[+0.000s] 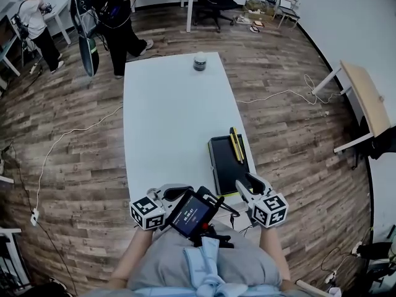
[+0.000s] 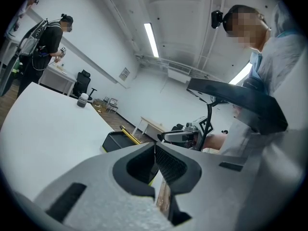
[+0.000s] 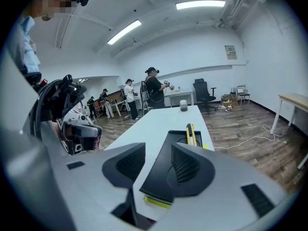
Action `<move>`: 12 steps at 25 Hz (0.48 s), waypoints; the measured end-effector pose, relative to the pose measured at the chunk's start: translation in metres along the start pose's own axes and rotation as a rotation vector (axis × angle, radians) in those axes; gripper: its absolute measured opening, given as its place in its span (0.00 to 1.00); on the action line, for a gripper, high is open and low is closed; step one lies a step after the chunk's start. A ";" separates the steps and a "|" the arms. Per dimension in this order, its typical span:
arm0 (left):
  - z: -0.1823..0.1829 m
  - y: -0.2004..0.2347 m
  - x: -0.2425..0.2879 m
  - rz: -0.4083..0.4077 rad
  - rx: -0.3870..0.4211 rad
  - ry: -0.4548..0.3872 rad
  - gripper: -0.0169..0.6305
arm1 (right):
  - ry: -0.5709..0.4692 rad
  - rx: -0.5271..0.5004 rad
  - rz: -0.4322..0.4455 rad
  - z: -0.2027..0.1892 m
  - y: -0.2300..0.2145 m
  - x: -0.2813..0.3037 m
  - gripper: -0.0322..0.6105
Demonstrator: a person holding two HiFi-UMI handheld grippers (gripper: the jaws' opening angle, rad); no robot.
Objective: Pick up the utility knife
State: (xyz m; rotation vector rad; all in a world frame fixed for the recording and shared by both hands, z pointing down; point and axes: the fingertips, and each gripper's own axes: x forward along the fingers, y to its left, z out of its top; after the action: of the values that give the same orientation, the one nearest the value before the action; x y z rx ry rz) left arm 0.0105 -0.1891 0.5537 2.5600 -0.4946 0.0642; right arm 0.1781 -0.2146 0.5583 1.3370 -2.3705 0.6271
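Fingers of the right gripper stand wide apart and grip nothing; the black tray shows through the gap, beyond them. Those of the left gripper are closed pad to pad with nothing pinched between.

The knife, yellow and black, lies untouched on the tray, along its 3 o'clock edge and pointing toward 12. From the right gripper it sits at about 12 o'clock, near but clearly apart. The left gripper hangs at 9 o'clock of the right one, over the table's near edge, aimed across toward it.

So the pick-up looks barely begun. An open gripper is lined up short of the tray, and that is all that is done. Reaching over the tray, closing on the knife's body and lifting it are all left to do.

The table is long and white, and the tray takes its 4 o'clock corner. A small jar stands at the 12 o'clock end, and the rest is bare. Around it runs a wood-plank floor with a pale cable trailing at 2 o'clock. People stand at 11 o'clock, an office chair at 12 and a wooden desk at 3. The walls are white, with strip lights overhead.
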 end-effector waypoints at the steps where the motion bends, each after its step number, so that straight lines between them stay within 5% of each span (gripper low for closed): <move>1: 0.000 0.000 0.000 -0.001 -0.001 0.001 0.06 | 0.001 0.003 -0.004 -0.001 -0.002 0.000 0.27; 12: -0.003 -0.001 0.005 -0.005 0.002 0.013 0.06 | 0.012 0.022 -0.036 -0.008 -0.018 0.000 0.27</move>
State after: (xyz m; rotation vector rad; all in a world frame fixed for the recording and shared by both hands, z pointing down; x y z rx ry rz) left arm 0.0159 -0.1885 0.5560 2.5614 -0.4833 0.0790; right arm 0.1945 -0.2181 0.5690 1.3781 -2.3316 0.6509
